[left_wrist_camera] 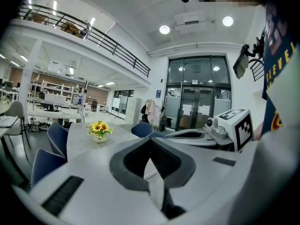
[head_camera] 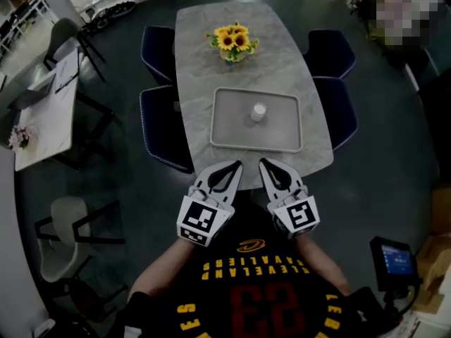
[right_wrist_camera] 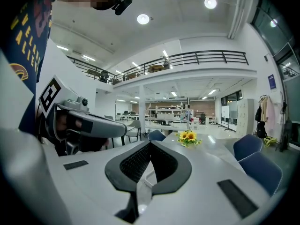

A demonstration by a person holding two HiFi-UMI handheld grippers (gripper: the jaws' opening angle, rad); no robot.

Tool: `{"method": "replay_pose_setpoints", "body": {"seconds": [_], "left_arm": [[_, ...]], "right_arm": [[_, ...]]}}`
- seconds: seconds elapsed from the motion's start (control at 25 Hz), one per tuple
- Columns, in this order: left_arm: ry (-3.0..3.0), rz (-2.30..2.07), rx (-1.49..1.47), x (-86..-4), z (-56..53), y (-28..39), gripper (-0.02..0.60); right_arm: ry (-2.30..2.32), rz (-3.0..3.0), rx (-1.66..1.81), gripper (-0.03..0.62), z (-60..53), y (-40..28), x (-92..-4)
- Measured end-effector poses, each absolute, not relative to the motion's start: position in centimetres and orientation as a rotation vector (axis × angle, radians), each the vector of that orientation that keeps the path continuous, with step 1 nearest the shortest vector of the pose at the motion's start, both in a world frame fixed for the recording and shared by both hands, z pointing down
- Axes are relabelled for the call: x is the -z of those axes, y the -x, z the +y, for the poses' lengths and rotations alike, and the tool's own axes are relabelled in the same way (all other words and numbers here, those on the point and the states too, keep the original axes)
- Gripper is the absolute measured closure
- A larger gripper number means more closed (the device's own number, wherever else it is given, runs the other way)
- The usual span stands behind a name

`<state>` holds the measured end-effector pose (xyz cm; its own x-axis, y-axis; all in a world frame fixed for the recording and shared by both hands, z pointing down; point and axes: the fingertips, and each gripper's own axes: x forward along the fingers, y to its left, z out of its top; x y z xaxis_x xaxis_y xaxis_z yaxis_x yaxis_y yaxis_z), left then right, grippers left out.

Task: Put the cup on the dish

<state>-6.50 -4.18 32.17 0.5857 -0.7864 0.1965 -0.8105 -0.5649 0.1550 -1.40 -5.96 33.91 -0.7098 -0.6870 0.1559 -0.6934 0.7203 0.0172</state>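
A small white cup (head_camera: 258,111) stands upright near the middle of a grey rectangular tray-like dish (head_camera: 224,136) on the marble table (head_camera: 197,62). Both grippers hover side by side over the table's near edge, short of the dish. My left gripper (head_camera: 237,165) is shut with nothing in it, as is my right gripper (head_camera: 263,163). In the left gripper view the jaws (left_wrist_camera: 151,139) meet at their tips. The right gripper view shows the same closed tips (right_wrist_camera: 150,144). The cup and dish are hidden behind the jaws in both gripper views.
A vase of sunflowers (head_camera: 234,42) stands at the table's far end, beyond the dish. Dark blue chairs (head_camera: 163,129) (head_camera: 338,111) flank the table on both sides. A white desk (head_camera: 49,111) stands at the left, and a small screen (head_camera: 394,259) at the lower right.
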Motion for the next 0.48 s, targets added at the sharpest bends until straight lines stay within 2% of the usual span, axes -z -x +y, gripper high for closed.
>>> {"method": "replay_pose_setpoints", "body": {"seconds": [0.48], "left_arm": [[-2.636,-1.327,-0.088,-30.5,-2.4,5.7,0.580]], "right_arm": [[-1.135,-2.755,0.021,0.588,-3.7,0.8,-32.7]]}}
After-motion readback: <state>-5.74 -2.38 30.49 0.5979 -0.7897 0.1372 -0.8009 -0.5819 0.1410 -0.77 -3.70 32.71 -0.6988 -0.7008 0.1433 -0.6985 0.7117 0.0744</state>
